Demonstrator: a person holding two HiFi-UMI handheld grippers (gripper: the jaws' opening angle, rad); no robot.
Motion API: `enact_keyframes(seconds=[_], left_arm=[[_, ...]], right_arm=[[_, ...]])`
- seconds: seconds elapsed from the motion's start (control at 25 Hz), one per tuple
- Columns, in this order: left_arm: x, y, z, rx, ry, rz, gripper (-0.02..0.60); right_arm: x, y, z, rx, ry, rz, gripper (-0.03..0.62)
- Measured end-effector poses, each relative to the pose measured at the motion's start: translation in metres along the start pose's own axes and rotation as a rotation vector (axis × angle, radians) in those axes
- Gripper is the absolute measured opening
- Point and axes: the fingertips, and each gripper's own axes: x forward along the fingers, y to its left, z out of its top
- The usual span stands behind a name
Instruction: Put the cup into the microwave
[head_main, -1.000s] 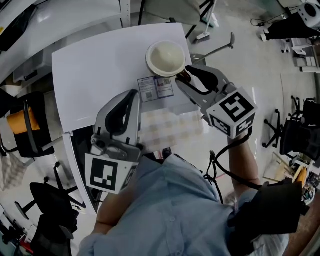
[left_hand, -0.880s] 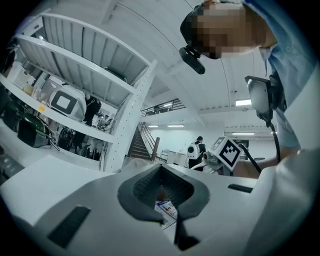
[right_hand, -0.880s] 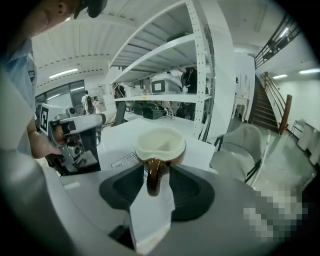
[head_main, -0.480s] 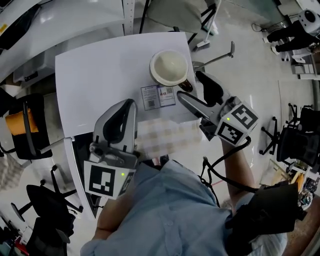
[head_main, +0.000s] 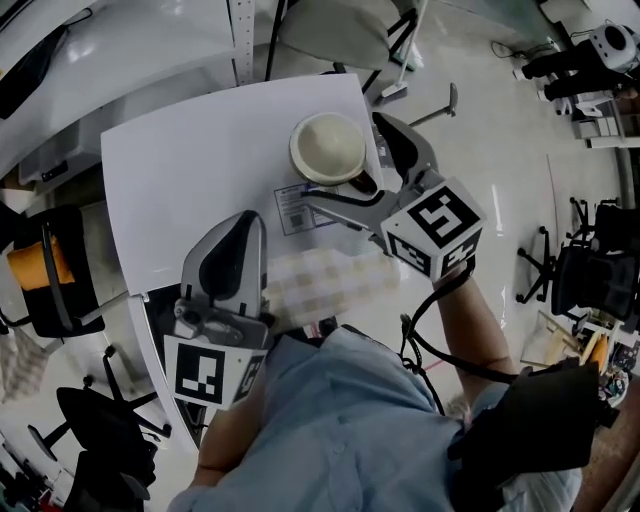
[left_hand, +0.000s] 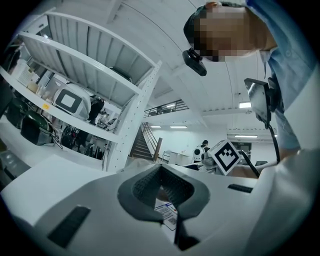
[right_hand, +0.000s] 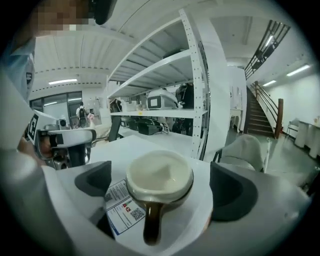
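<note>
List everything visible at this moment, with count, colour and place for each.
cup: one; cream inside, dark brown outside and handle; upright on the white top, near its far right corner.
label: one; white with blue print; flat on the white top, beside the cup.
white top: one; white; under both grippers.
shelving rack: one; white; behind the white top.
office chairs: several; black; on the floor to the left and right.
right gripper: one; grey and white; jaws have just been opening, now wide apart on either side of the cup, pads clear of it.
left gripper: one; grey and white; jaws together, empty, over the top's near edge.
shirt: one; light blue; bottom of head view.
</note>
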Motion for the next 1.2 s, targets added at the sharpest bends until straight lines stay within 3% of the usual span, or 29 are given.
enact_keyframes(seconds=[0.24,0.52,0.72,1.0,1.2], left_arm=[[0.000,0.016,0.001,-0.028,-0.003,0.019,0.005],[0.002,0.030,-0.003,-0.057,-0.002,0.032,0.005],[0.000,0.033,-0.007,-0.066,0.003,0.043,0.005],[0.001,0.035,-0.009,-0.069,0.006,0.047,0.005],[0.004,0.031,-0.012,-0.072,0.012,0.039,0.005]], right_arm=[[0.026,0.003,-0.009,-0.022,0.130,0.003,0.574],[0.037,-0.004,-0.021,-0.017,0.186,-0.019,0.572],[0.038,-0.005,-0.023,-0.006,0.143,-0.029,0.529],[0.040,-0.005,-0.017,0.003,0.055,-0.037,0.526],[0.039,-0.006,-0.017,0.001,0.047,-0.036,0.525]])
